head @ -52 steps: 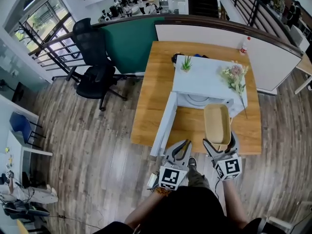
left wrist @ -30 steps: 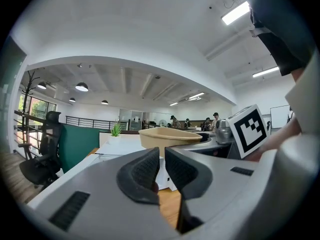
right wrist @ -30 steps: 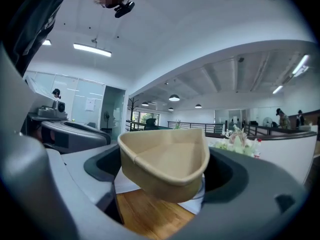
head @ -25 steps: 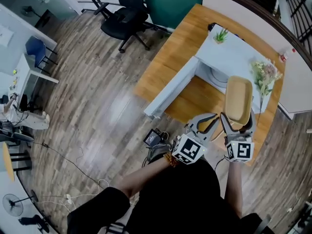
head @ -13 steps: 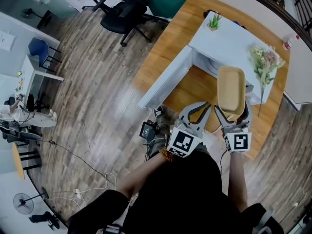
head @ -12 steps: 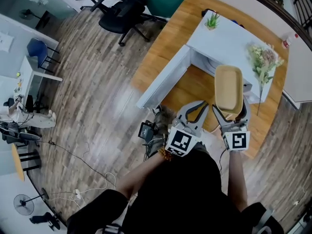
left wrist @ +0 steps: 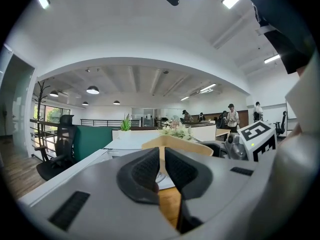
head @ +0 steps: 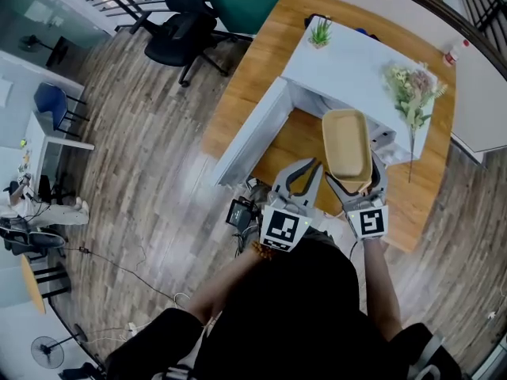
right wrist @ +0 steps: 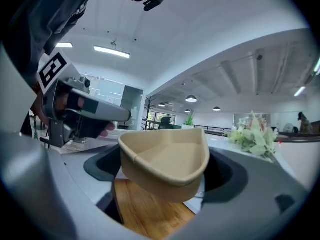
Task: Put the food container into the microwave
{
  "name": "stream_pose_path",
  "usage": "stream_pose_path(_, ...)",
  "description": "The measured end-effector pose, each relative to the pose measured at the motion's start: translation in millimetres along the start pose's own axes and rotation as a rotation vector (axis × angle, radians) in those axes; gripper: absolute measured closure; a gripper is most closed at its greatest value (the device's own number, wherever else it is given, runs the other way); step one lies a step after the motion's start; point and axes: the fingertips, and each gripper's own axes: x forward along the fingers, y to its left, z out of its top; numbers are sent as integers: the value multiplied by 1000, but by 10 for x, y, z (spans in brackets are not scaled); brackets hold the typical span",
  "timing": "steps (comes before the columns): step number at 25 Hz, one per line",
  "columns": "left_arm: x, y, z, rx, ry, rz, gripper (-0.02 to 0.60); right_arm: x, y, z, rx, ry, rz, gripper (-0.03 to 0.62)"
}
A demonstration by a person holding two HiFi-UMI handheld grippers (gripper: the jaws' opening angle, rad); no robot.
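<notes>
Advanced toward one microwave [head: 356,62] at 12 o'clock: one food container [head: 346,143], clamped in my wide-set right gripper [head: 354,182]; left gripper [head: 314,165] closed, empty.

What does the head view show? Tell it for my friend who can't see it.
Seen from above, a person's right gripper holds a tan food container in front of a white microwave whose door stands open, on a wooden table. The left gripper is beside it, empty.

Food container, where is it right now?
In the head view, right of centre, the food container sits in the right gripper, in front of the open microwave.
</notes>
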Motion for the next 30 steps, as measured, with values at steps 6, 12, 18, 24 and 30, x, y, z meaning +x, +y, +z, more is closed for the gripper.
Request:
stream_pose_path(6, 110, -75, -2, 9, 2, -34, 531, -38, 13, -338, 47, 72, -6, 80)
stream_pose_path(12, 154, -146, 9, 20, 2, -59, 531, -35, 22, -593, 67, 130, -1, 80)
stream_pose_path(18, 224, -97, 19, 19, -11, -44, 531, 99, 32, -712, 77, 150, 24, 80)
stream_pose_path(24, 227, -41, -19, 0, 6, -24, 531, 157, 57, -803, 93, 202, 52, 80)
stream_pose_path(30, 249, 7, -49, -11, 15, -16, 532, 247, 26, -846, 96, 215, 58, 80)
